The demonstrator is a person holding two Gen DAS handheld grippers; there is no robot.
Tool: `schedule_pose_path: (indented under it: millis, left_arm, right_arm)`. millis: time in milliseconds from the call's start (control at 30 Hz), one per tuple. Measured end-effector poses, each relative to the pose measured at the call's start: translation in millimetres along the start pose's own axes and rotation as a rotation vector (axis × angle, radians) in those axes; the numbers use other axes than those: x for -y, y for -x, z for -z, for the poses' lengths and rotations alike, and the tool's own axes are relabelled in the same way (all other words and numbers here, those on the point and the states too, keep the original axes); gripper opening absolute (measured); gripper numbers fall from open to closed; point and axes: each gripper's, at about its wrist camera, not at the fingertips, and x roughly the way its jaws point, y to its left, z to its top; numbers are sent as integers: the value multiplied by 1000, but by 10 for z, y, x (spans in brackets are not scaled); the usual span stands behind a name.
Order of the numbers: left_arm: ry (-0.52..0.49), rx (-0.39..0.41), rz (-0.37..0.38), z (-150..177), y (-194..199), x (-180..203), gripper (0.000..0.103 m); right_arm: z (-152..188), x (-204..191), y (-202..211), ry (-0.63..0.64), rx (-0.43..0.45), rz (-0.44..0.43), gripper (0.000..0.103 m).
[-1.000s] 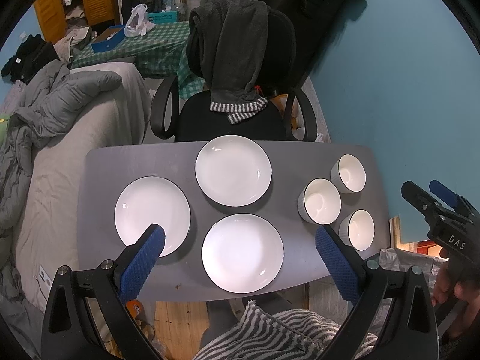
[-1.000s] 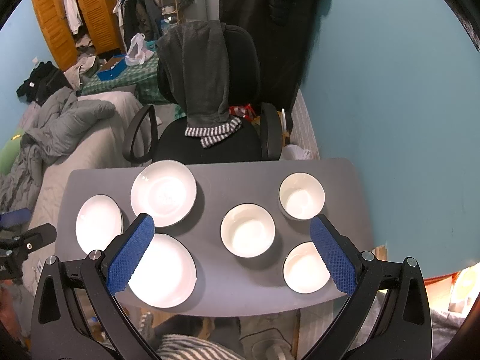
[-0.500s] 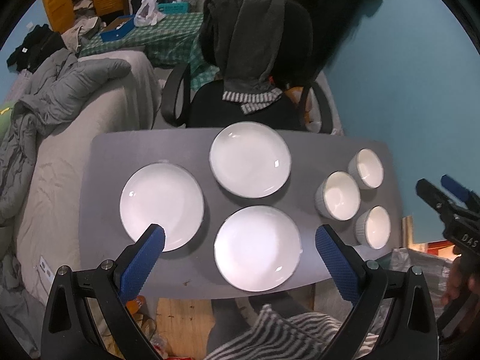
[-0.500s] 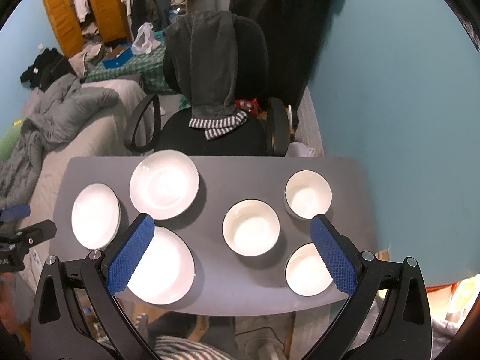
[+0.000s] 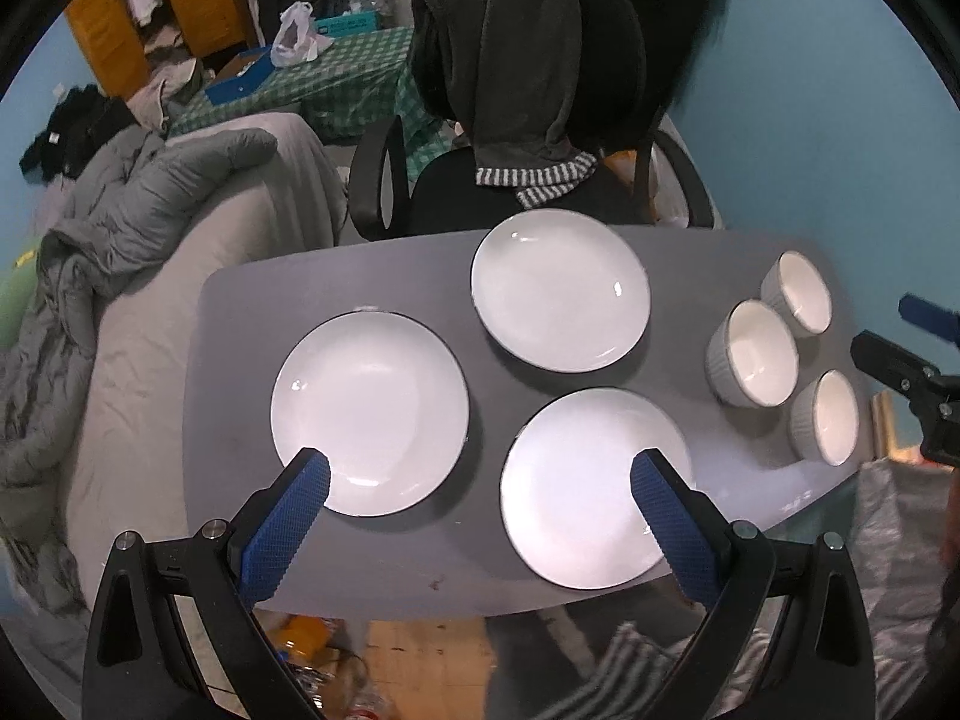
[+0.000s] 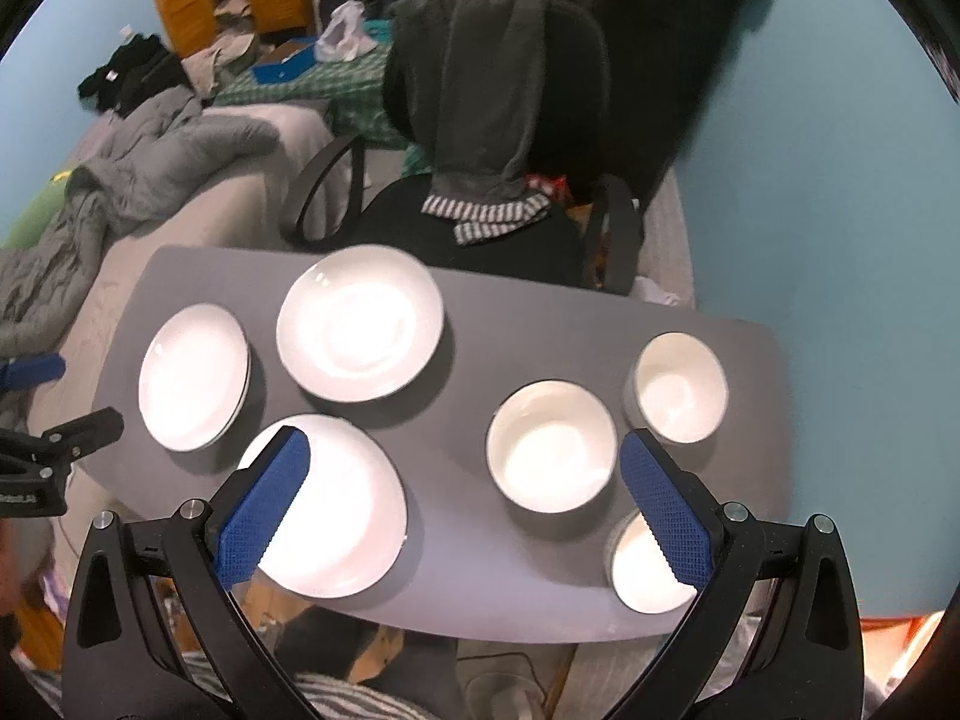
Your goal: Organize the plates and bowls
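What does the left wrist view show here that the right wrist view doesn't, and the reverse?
Only the left wrist view shows the right gripper from outside, at its right edge, open and clear of the bowls, plus the left gripper spread open in the foreground.

Only the right wrist view shows the left gripper from outside, at its left edge, and the nearest bowl partly behind a blue pad.

Both show the grey table, three plates, three bowls and the office chair behind it, none stacked or held.

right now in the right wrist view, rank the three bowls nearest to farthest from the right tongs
1. Near bowl, partly behind the right pad of the right tongs.
2. Middle bowl, just ahead, centre.
3. Far bowl, ahead on the right, toward the wall.
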Motion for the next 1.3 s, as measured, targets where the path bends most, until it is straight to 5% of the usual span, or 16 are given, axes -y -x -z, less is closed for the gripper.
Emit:
schedule_pose_path:
  millis: [467,533,700,1300]
  left_arm:
    - [44,-130,90,323,-767,-86,97]
    - [43,-157,81,366,-877,-86,89]
    - [5,-143,3,469,-1089,-46,89]
    - [45,-246,83,889,-1642,-7,89]
  right_arm:
    - [241,-229,-731,122,-90,-76,102]
    - [292,-231,-851,127,-118,-90,102]
    - [366,-218,-1095,106,-169,-138,102]
    - [577,-457,-1569,193,-226,-165,94]
